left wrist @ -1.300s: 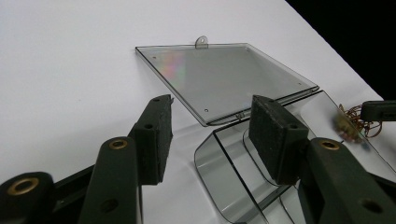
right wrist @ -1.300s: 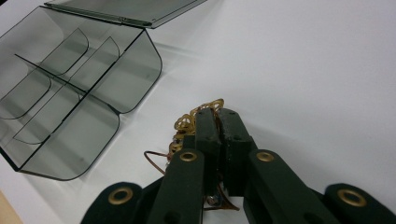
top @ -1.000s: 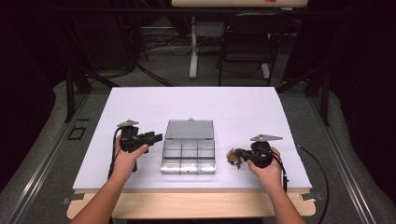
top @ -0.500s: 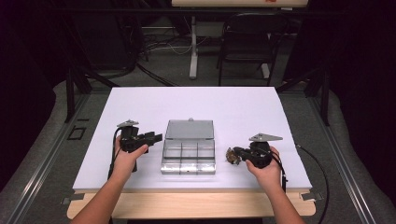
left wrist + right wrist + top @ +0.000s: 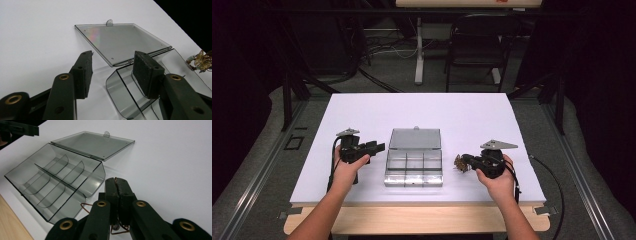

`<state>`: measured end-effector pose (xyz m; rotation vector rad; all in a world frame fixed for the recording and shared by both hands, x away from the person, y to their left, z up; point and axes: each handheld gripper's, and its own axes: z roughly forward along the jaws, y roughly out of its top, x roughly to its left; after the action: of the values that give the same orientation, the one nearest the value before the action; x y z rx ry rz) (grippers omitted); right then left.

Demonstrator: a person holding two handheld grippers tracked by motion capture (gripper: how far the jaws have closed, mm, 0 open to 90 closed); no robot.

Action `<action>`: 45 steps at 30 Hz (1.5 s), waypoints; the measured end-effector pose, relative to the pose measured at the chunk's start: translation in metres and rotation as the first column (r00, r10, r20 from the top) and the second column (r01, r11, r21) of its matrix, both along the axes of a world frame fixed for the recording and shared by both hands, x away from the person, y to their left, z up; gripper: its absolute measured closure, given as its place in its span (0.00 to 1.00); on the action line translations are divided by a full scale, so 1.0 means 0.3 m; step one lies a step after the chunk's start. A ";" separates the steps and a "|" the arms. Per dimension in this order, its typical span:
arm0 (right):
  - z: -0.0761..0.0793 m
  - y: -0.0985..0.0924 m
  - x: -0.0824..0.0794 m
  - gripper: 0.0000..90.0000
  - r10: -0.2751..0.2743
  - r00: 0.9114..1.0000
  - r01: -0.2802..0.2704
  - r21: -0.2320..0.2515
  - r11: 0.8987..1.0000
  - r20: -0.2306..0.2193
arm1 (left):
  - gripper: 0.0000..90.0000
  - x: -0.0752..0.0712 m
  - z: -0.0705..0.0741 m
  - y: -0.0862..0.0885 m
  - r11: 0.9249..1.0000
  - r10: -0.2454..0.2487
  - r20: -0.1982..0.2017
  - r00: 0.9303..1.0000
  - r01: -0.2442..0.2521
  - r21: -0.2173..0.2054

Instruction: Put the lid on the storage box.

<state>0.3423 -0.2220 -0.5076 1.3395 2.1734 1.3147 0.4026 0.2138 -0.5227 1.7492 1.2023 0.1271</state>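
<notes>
Since a second earlier your right gripper (image 5: 464, 162) had edged the light, tangle-prone jewellery (image 5: 459, 162), clenched by its thin wire, just beside the open clear compartment box (image 5: 414, 170), while your left gripper (image 5: 377, 147) gaped beside its wall.

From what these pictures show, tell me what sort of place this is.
Probably a lab or studio set up for recording: a white table framed by dark curtains, cables strewn on the grey floor, and an empty black chair behind. A clear compartment box lies open on the table.
</notes>
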 end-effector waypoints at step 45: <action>0.143 0.164 0.046 0.99 0.128 0.990 -0.127 -0.016 0.992 0.056 | 0.56 -0.003 0.006 0.023 1.000 0.012 -0.001 1.000 -0.012 -0.002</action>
<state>0.3560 -0.1727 -0.4646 1.1604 2.2572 1.3648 0.4016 0.2206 -0.5208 1.7407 1.2132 0.1317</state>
